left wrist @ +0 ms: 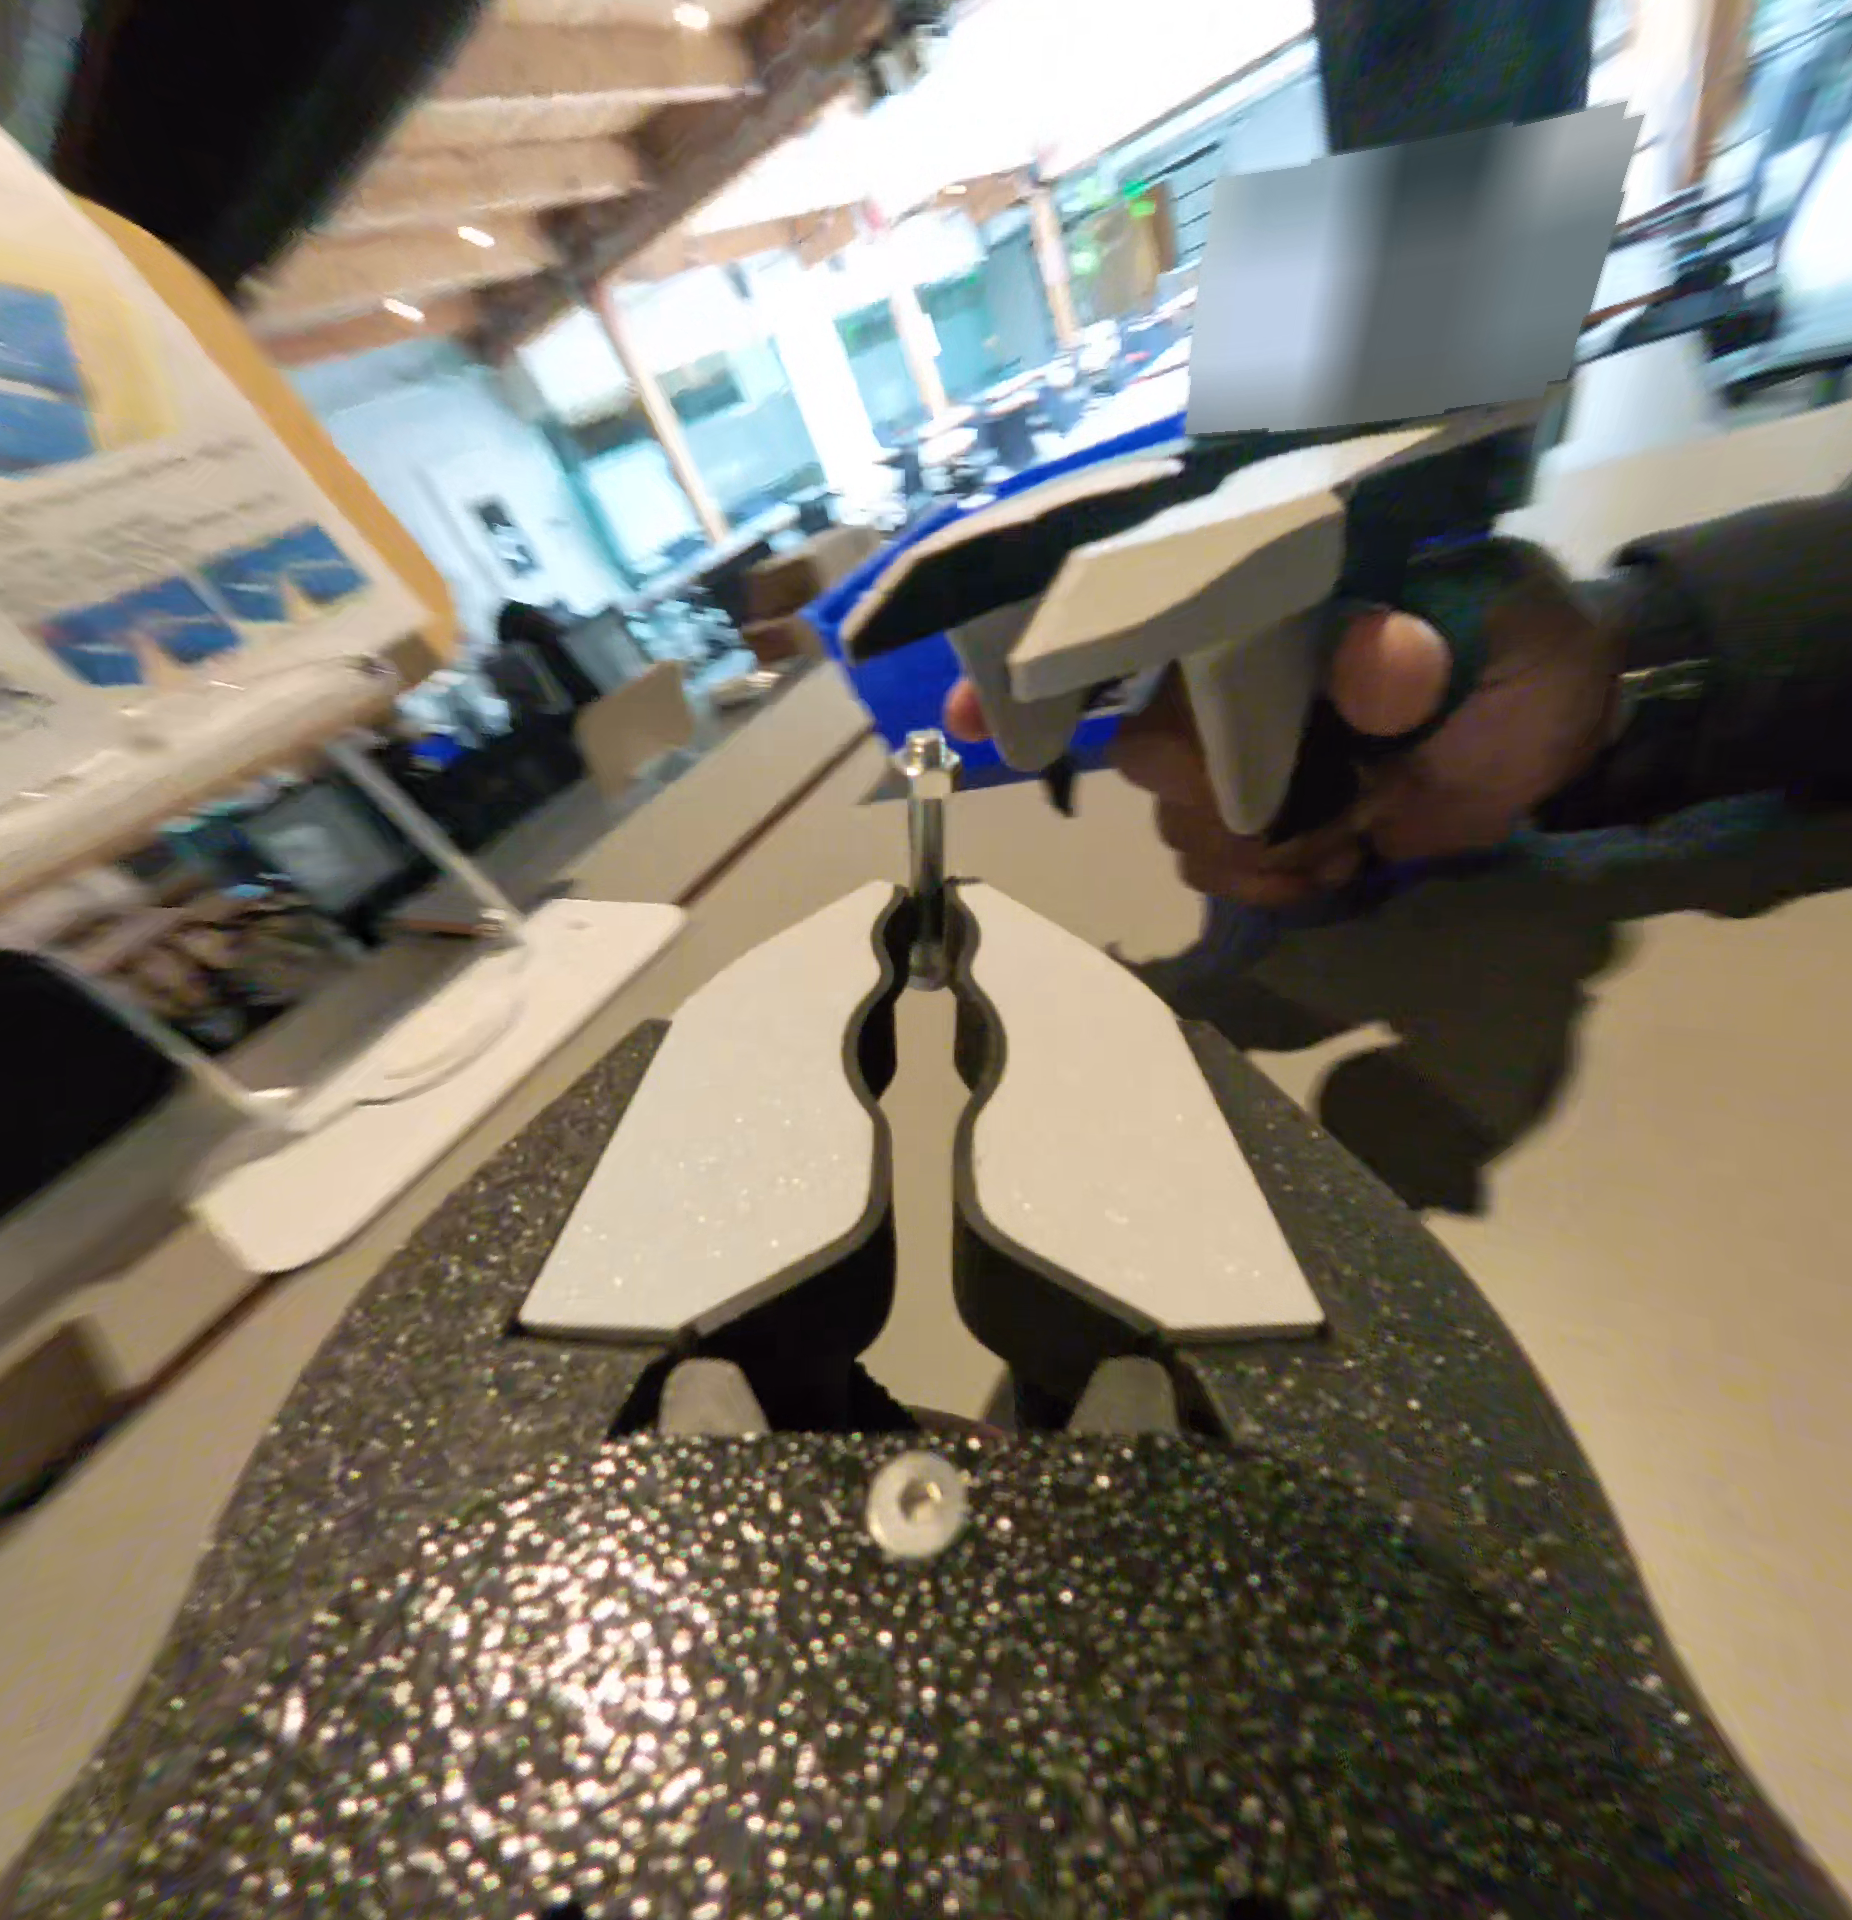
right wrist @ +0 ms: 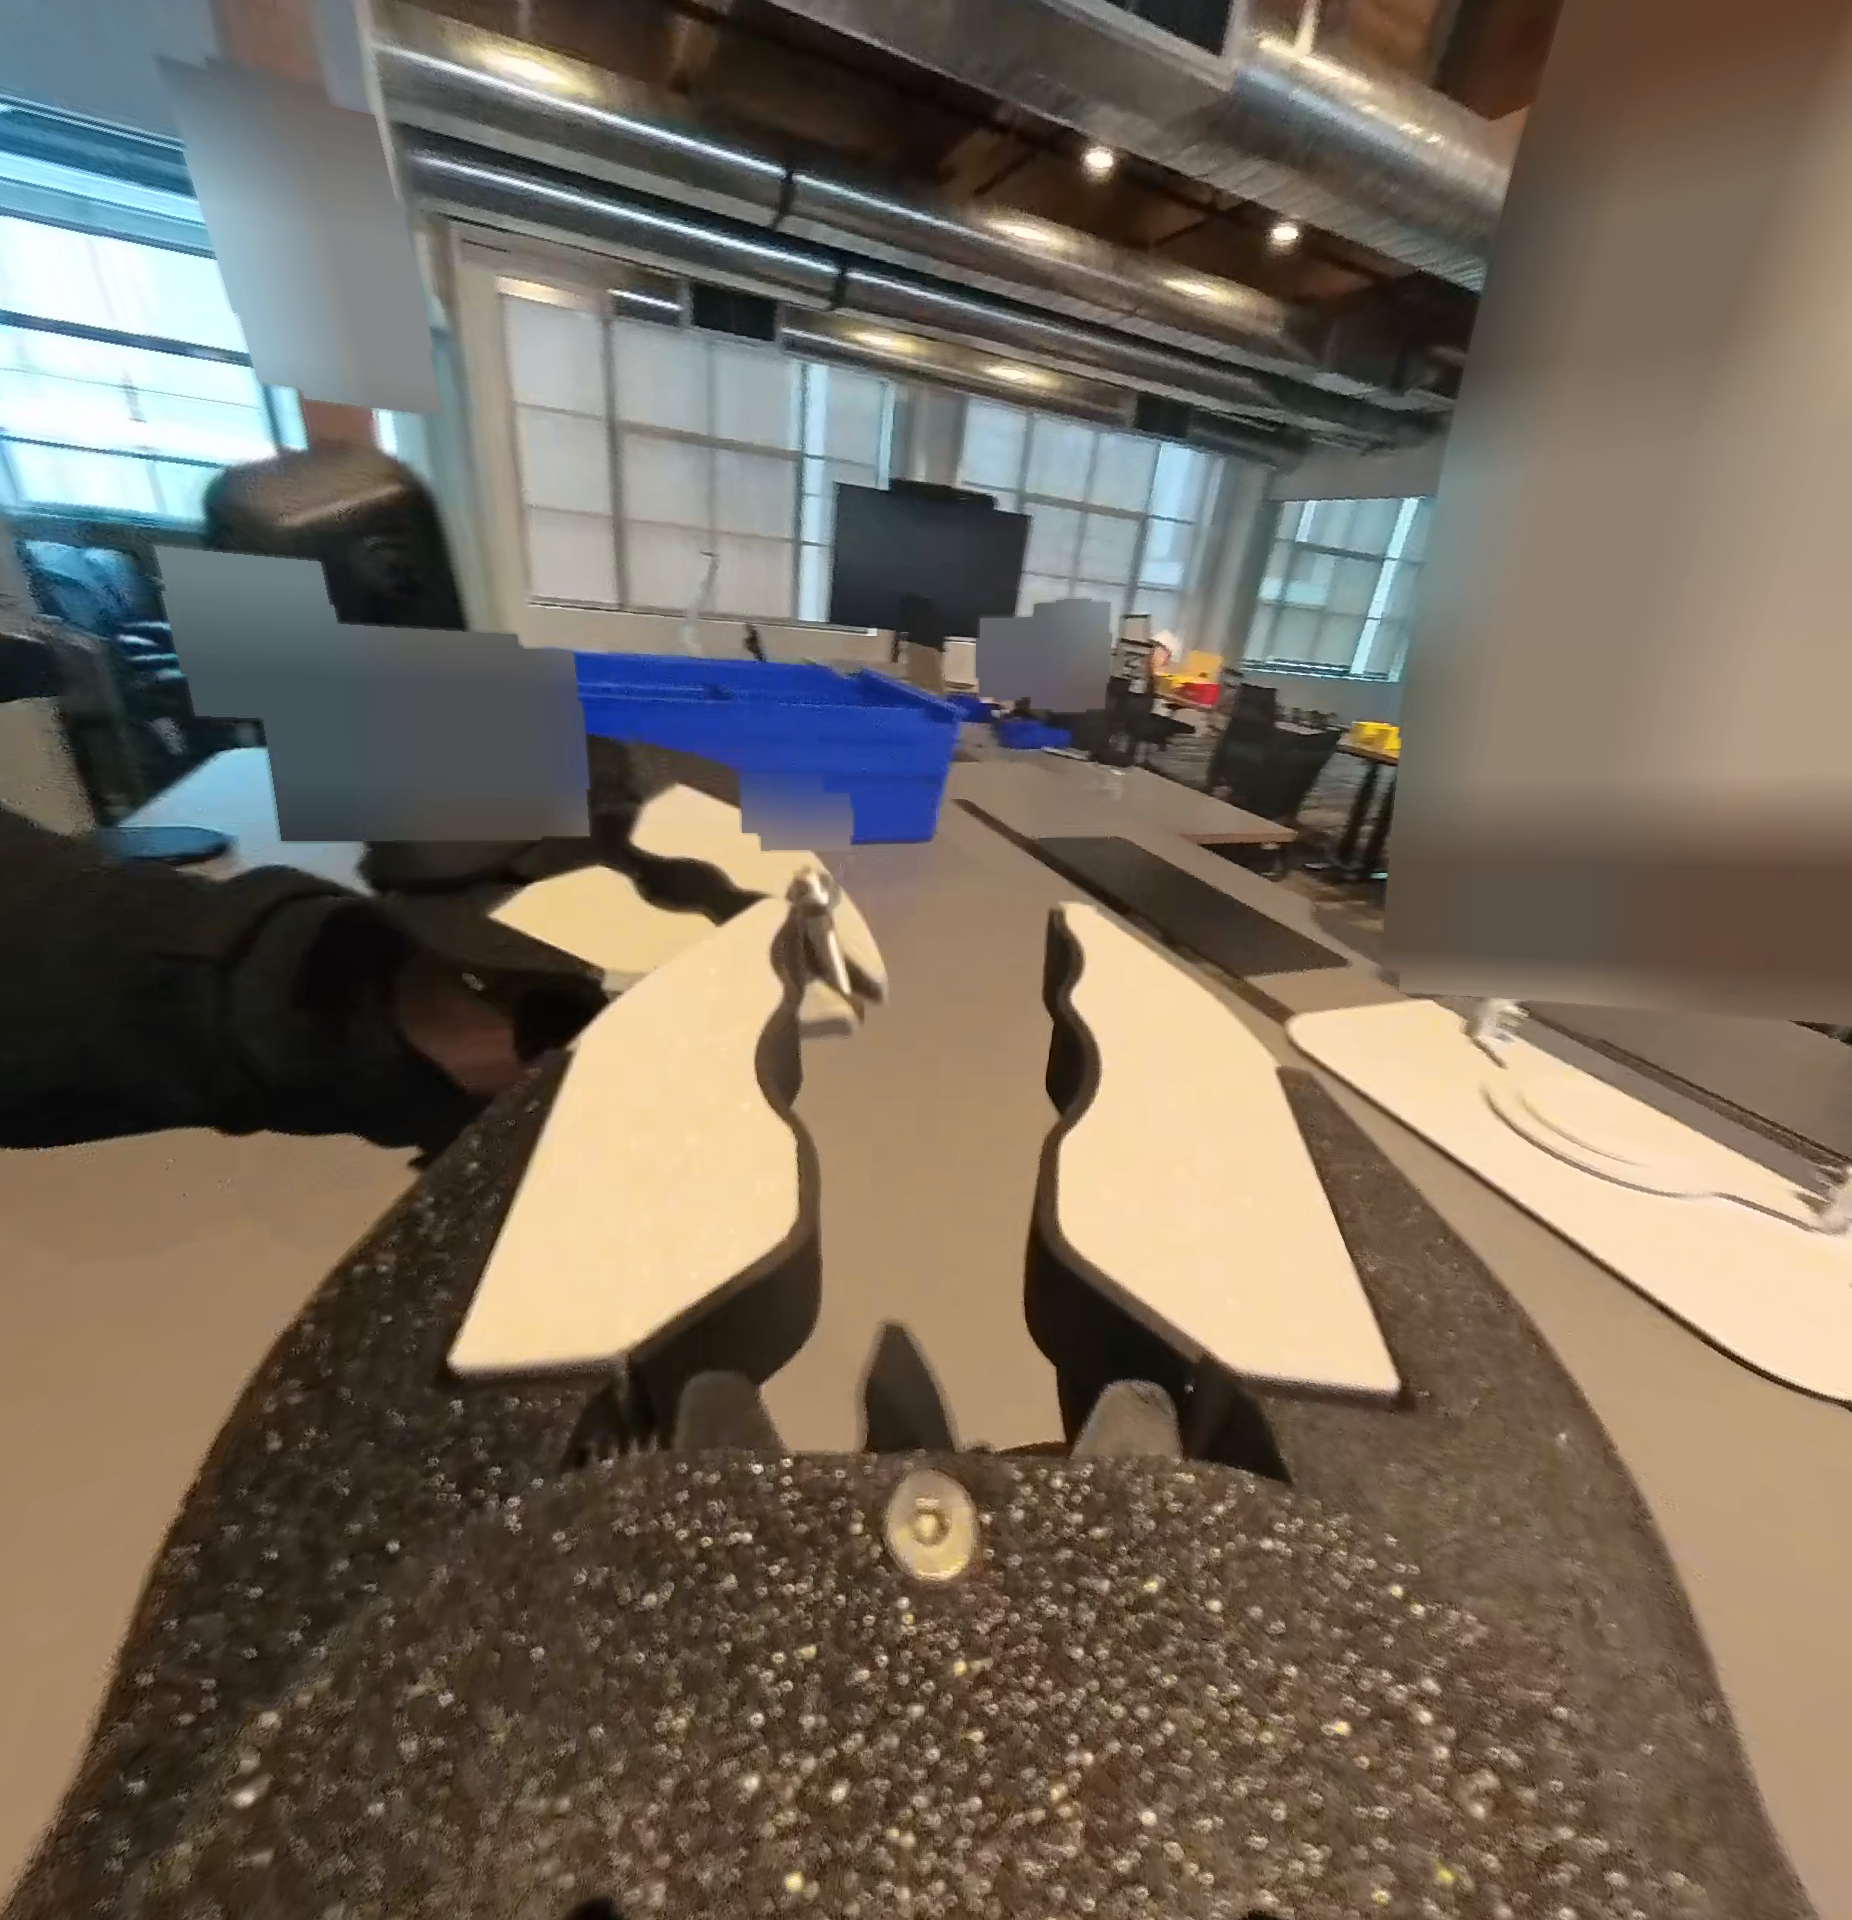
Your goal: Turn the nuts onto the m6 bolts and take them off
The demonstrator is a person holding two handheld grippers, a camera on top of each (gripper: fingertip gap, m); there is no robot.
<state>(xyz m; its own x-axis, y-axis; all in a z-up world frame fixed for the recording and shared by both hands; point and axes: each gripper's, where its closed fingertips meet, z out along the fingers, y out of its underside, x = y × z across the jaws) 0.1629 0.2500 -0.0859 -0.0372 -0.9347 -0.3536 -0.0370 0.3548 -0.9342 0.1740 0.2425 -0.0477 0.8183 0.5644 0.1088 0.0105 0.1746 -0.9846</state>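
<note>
Bolt (left wrist: 927,852) clamped in left gripper (left wrist: 927,925); right gripper (right wrist: 927,935) agape.

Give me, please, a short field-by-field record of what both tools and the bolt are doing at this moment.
left tool: shut on the bolt, gripping its lower end at the fingertips
bolt: upright in the left wrist view, shaft standing above the fingertips
nut: near the bolt's top end
right tool: open, empty, close beside the bolt
right hand: gloved, wrapped around the right tool's handle
blue bin: on the table behind the tools
table: pale, below both tools
</note>
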